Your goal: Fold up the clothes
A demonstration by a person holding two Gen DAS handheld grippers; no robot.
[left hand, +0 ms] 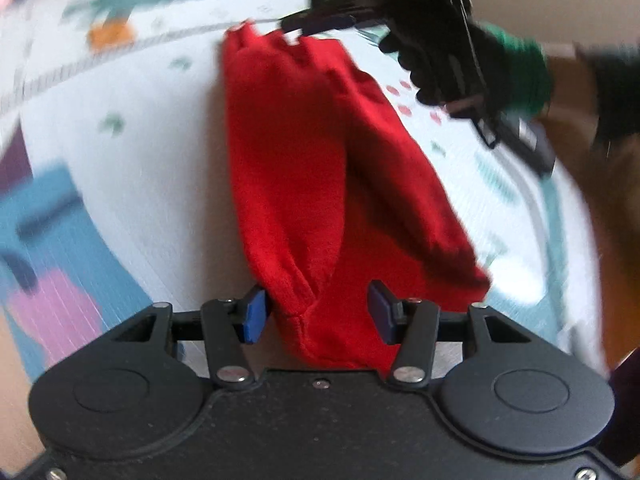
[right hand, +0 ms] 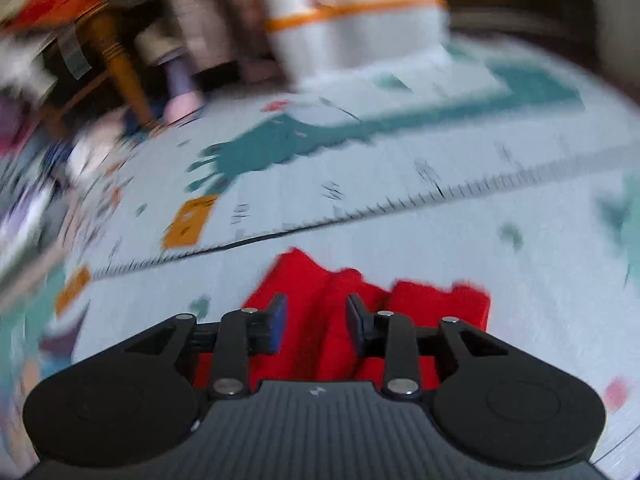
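One red garment [left hand: 320,184] lies bunched on the patterned play mat [left hand: 132,184], stretched from near to far. The left claw [left hand: 318,312] spreads open around its near end. The right claw [right hand: 316,322] gapes open over its far end.

A big play mat [right hand: 400,168] with teal shapes and orange squares covers the floor. 1 red cloth [left hand: 320,184] lies on it, mid-frame.
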